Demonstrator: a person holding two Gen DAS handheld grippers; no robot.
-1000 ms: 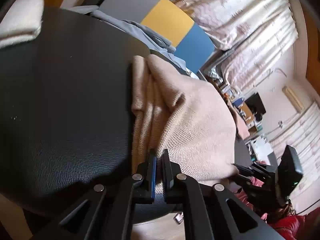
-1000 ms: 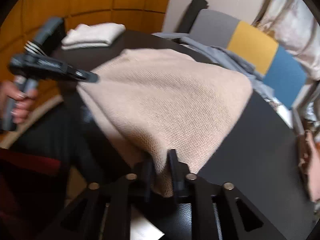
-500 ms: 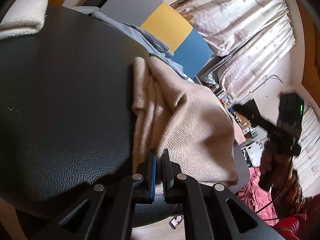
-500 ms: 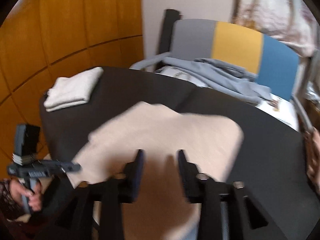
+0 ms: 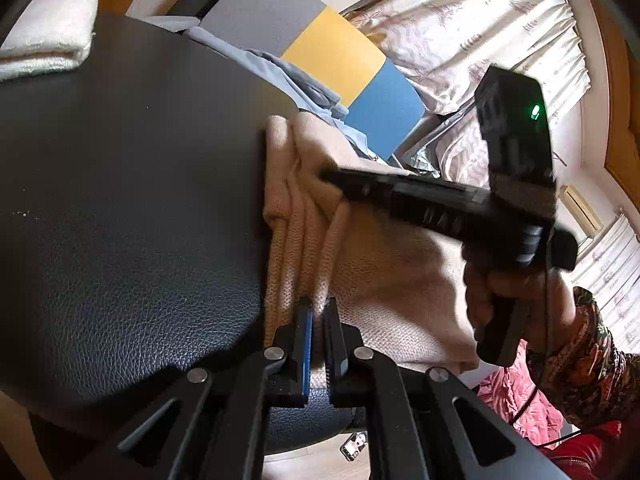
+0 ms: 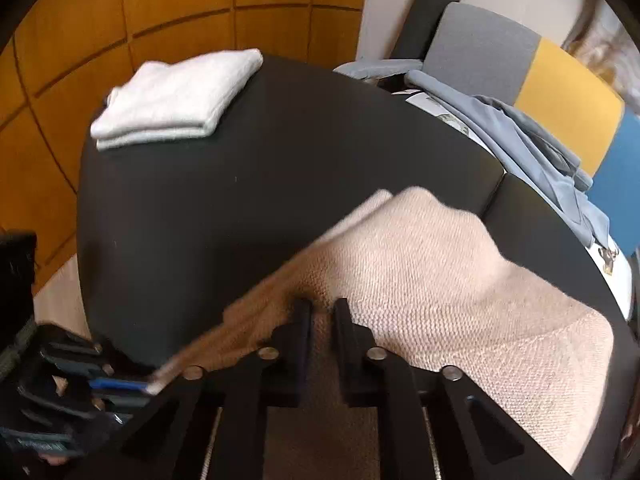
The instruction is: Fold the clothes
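Having let go of the near corner and swung across, the right claw [image 6: 322, 312] has just been closing and now pinches a fresh fold of the beige ribbed knit sweater [image 6: 432, 264], which lies bunched on the black leather-topped bench [image 5: 120, 200]. The left claw [image 5: 318, 312] stays clamped, narrow, on the sweater's near edge. With both edges gripped, the next fold looks ready to begin.

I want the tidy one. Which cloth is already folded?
The white towel at the table's far corner, a flat stack. The beige sweater is bunched and the blue garment crumpled.
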